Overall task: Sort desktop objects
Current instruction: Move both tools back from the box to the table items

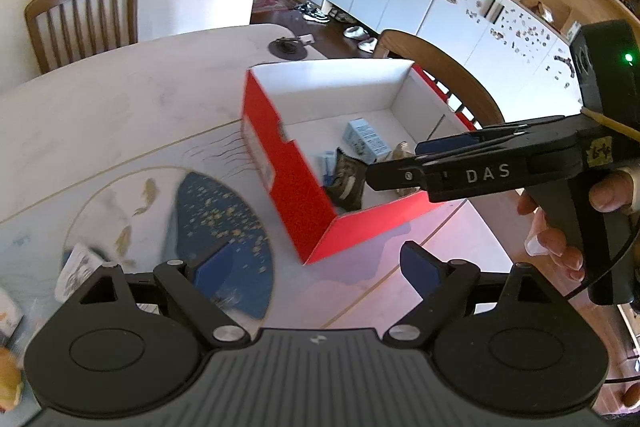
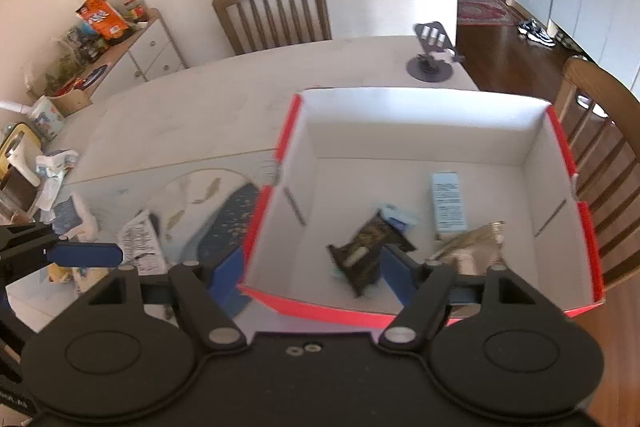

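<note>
A red cardboard box with white inside stands on the table; it also shows in the right wrist view. Inside lie a light blue carton, a dark packet, a small blue item and a crumpled beige bag. My left gripper is open and empty, just before the box's near corner. My right gripper is open and empty, above the box's near rim; it shows from the side in the left wrist view. The left gripper's blue fingertip shows at the left.
A white packet and other loose items lie left of the box on a mat with a dark blue oval. A phone stand sits at the table's far edge. Wooden chairs stand around.
</note>
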### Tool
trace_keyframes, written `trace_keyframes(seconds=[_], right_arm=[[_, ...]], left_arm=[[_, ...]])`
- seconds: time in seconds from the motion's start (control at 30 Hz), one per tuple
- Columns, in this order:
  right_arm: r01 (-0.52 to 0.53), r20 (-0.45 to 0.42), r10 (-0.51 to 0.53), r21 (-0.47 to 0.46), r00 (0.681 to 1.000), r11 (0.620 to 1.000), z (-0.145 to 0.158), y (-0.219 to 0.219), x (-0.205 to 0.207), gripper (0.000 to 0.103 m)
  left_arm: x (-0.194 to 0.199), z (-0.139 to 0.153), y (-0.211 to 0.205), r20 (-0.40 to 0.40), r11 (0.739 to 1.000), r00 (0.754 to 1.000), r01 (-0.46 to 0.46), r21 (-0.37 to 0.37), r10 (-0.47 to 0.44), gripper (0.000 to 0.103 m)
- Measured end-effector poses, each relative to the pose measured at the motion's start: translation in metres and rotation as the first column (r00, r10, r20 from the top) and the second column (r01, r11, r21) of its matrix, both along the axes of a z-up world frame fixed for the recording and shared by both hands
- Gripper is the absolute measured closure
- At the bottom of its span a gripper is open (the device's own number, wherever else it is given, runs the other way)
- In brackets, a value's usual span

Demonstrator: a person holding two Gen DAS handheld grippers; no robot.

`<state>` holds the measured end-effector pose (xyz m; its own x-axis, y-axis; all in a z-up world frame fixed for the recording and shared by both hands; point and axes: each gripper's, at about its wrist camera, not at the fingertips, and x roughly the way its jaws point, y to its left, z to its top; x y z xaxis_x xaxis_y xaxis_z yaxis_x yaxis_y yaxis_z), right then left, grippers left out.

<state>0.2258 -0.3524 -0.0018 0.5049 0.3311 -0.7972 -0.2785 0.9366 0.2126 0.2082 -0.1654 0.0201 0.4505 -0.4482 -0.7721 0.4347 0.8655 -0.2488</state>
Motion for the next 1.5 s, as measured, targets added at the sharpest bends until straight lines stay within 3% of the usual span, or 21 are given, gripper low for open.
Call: trace_keyframes(seconds=[0.13, 0.23, 0.83, 1.13, 1.5], right_arm=[[-0.020, 0.011, 0.020, 0.000, 1.000, 1.000, 0.002, 0.022, -0.010, 0.027], [-0.034, 0.009, 0.034, 0.001, 0.999, 0.999, 0.001, 0.038, -0.016, 0.026], [-0.147, 0.001, 0.147, -0.013, 0.989, 0.989, -0.015, 0.136, -0.053, 0.025], [-0.188, -0.007, 0.188, -0.034, 0.982, 0.982, -0.025, 0.179, -0.062, 0.025], [-0.231, -0.039, 0.229, -0.047, 0.973, 0.972, -0.038, 0.219, -0.066, 0.025]], left_arm=[[-0.008, 0.000, 0.023, 0.004, 1.000, 1.000, -0.025, -0.010, 0.025, 0.012], [-0.013, -0.003, 0.042, 0.002, 0.999, 0.999, -0.039, -0.015, 0.039, 0.000], [-0.035, -0.028, 0.153, 0.006, 0.982, 0.982, -0.188, -0.005, 0.188, 0.000], [-0.045, -0.041, 0.192, 0.029, 0.978, 0.978, -0.206, 0.037, 0.205, 0.000], [-0.052, -0.064, 0.235, 0.003, 0.969, 0.970, -0.244, 0.029, 0.244, 0.000]])
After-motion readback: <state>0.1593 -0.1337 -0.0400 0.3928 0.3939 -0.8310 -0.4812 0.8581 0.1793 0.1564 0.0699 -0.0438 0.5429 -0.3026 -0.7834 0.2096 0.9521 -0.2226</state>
